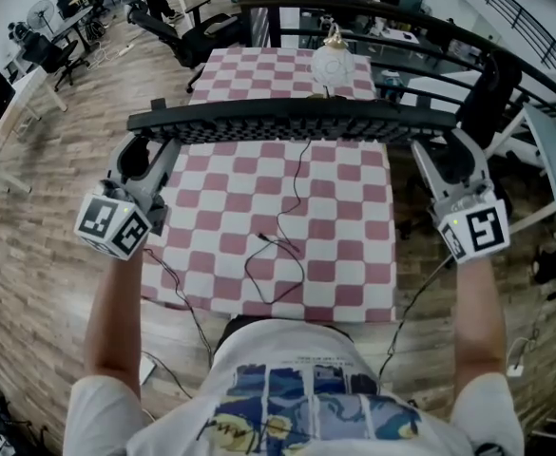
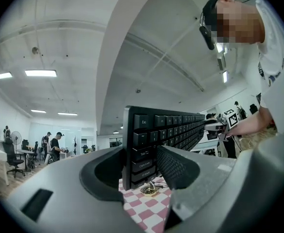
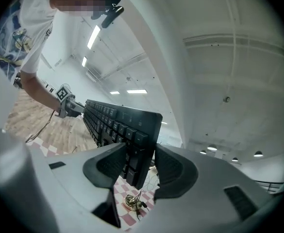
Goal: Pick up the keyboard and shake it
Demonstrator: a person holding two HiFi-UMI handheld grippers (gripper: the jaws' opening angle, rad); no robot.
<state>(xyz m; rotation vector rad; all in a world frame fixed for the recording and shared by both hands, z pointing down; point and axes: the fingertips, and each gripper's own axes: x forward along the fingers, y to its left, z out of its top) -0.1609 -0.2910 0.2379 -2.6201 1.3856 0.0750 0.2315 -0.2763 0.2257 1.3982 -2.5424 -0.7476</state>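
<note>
We hold the long black keyboard (image 1: 292, 120) in the air above the surface (image 1: 354, 255), which carries a pink and white checked cloth. The long axis of the keyboard runs from left to right across the head view, level. It stands on its long edge and not flat. In both gripper views the side with the keys is turned toward the person.

The left tongs (image 1: 154, 150) are closed on the left short end, at the column with the Esc and Tab keys (image 2: 142, 152). The right tongs (image 1: 439, 155) are closed on the right short end (image 3: 141, 149), with the jaws standing wide around the body of the keyboard.

A thin black cable (image 1: 295, 193) hangs from the middle of the keyboard and lies in loops on the cloth. Behind the keyboard, at the far edge of the surface, stands a white round object with a gold top (image 1: 335, 65). Around the surface is a wooden floor (image 1: 49, 207).
</note>
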